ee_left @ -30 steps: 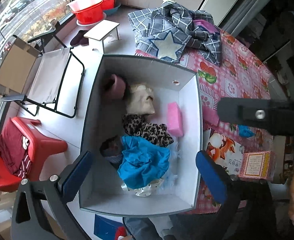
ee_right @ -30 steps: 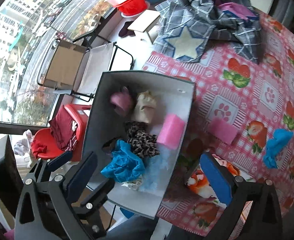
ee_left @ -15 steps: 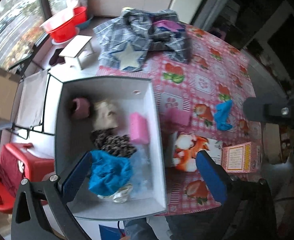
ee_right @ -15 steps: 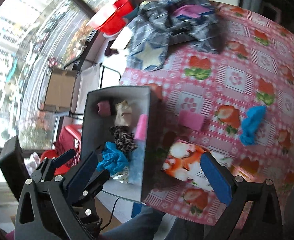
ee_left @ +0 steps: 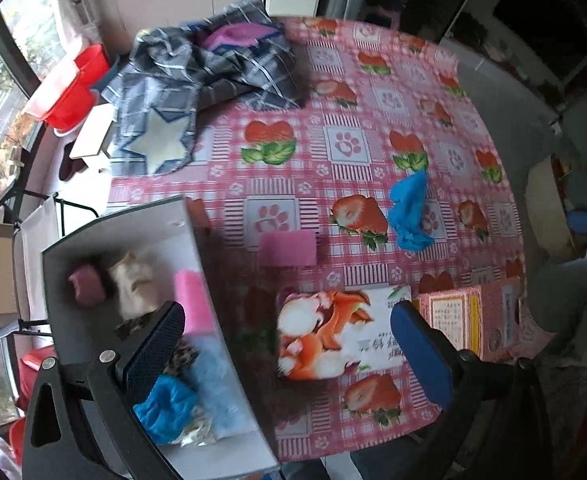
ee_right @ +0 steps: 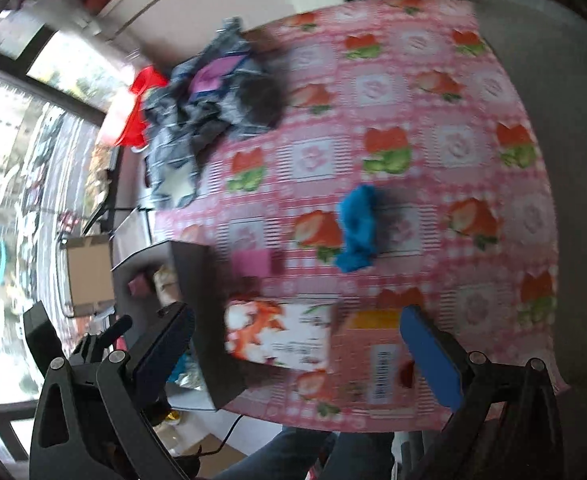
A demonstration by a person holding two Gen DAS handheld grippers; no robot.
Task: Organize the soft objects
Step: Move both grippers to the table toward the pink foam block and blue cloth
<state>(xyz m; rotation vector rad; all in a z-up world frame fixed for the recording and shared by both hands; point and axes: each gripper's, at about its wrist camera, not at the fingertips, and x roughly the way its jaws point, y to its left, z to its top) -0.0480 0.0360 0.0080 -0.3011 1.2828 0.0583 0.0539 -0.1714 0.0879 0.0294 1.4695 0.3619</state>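
The grey box (ee_left: 197, 248) sits at the worktop's (ee_left: 373, 92) 8 o'clock edge in the left wrist view. Inside it: a mauve plush (ee_left: 87, 284) at the far end, a cream soft toy (ee_left: 135, 288) beside it, a pink sponge (ee_left: 193, 304) against the right wall, a leopard-print cloth (ee_left: 181, 356) partly behind a finger, and a blue cloth (ee_left: 169, 408) on pale blue fabric (ee_left: 217, 380) at the near end.

Outside the box, a second pink sponge (ee_left: 289, 248) lies just right of it, and a blue rag (ee_left: 409, 212) lies at 3 o'clock from that sponge. A fox-print box (ee_left: 333, 336) and a pink carton (ee_left: 465, 324) lie nearer the camera. A plaid garment (ee_left: 213, 72) is heaped at 11 o'clock.

The left gripper (ee_left: 287, 354) and right gripper (ee_right: 297, 356) both hang over the near edge, jaws wide apart and empty. The right wrist view is motion-blurred; there the box's wall hides most of its contents
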